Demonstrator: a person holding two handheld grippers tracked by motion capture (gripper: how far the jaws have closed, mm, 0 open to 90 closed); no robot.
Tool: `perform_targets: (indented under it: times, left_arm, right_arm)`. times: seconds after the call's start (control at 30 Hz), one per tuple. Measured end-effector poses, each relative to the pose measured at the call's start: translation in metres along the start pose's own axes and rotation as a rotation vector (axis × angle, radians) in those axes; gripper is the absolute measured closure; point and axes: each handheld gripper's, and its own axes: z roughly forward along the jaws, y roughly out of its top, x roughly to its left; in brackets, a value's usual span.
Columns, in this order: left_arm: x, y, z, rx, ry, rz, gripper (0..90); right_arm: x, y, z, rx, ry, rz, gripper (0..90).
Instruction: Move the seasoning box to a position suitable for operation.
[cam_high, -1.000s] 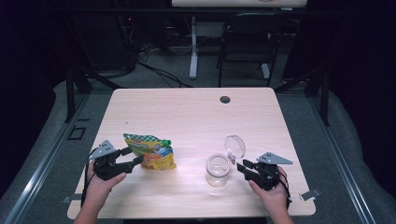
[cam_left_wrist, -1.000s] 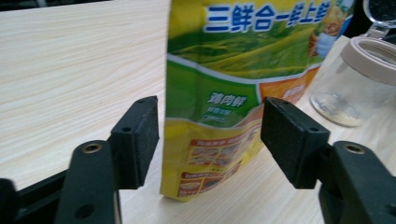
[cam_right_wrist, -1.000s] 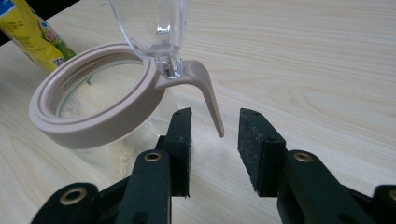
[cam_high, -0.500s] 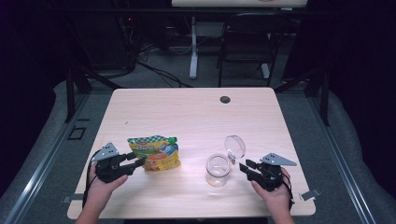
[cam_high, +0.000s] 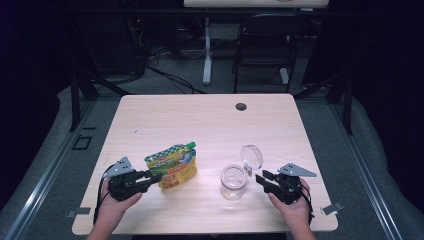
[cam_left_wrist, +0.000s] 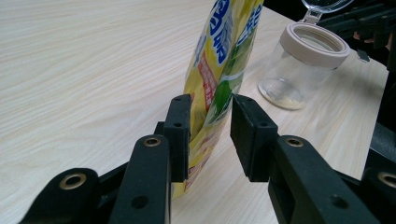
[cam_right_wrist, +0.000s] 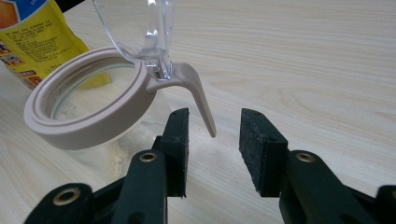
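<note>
A yellow and green spouted food pouch (cam_high: 172, 167) stands tilted on the table's near left, its green cap up and to the right. My left gripper (cam_high: 155, 178) has just been closing and is shut on the pouch's lower left edge. In the left gripper view both pads (cam_left_wrist: 180, 126) sit against the pouch (cam_left_wrist: 224, 56). A clear jar (cam_high: 233, 182) with a beige rim stands at the near right, its hinged clear lid (cam_high: 251, 157) flipped up. My right gripper (cam_high: 261, 179) is open just right of the jar. The beige latch tab (cam_right_wrist: 198, 98) hangs between its jaws, untouched.
The wooden table (cam_high: 210, 125) has a dark cable hole (cam_high: 241, 106) near its far edge. A black chair (cam_high: 265, 45) and a desk leg stand beyond the table. A little pale powder lies in the jar's bottom (cam_left_wrist: 285, 95).
The left gripper's jaws have closed onto the pouch, and the pouch has tipped up and shifted slightly right. The right hand and the jar have stayed in place.
</note>
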Motion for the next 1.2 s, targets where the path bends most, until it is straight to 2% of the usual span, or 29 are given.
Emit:
perform_targets:
  times: [0.2, 0.27, 0.43, 0.7, 0.87, 1.2]
  left_arm:
    - [0.002, -0.001, 0.004, 0.002, -0.016, -0.011, 62.1]
    - [0.004, -0.002, 0.008, 0.019, -0.033, -0.027, 58.0]
    - [0.009, -0.006, 0.016, 0.034, -0.038, -0.061, 50.1]
    - [0.015, -0.008, 0.029, 0.054, -0.077, -0.087, 42.2]
    - [0.019, -0.010, 0.034, 0.055, -0.100, -0.111, 40.8]
    - [0.021, -0.012, 0.044, 0.098, -0.096, -0.098, 39.8]
  right_arm:
    - [0.001, -0.001, 0.001, -0.002, 0.004, 0.002, 63.0]
    - [0.001, -0.001, 0.001, 0.002, 0.005, 0.002, 63.0]
    - [0.000, -0.002, 0.000, 0.007, -0.002, 0.003, 62.9]
    - [-0.002, -0.005, -0.005, -0.001, -0.005, 0.013, 62.7]
    - [-0.004, -0.007, -0.008, 0.003, -0.017, 0.015, 62.6]
    - [-0.005, -0.010, -0.011, 0.004, -0.027, 0.024, 62.4]
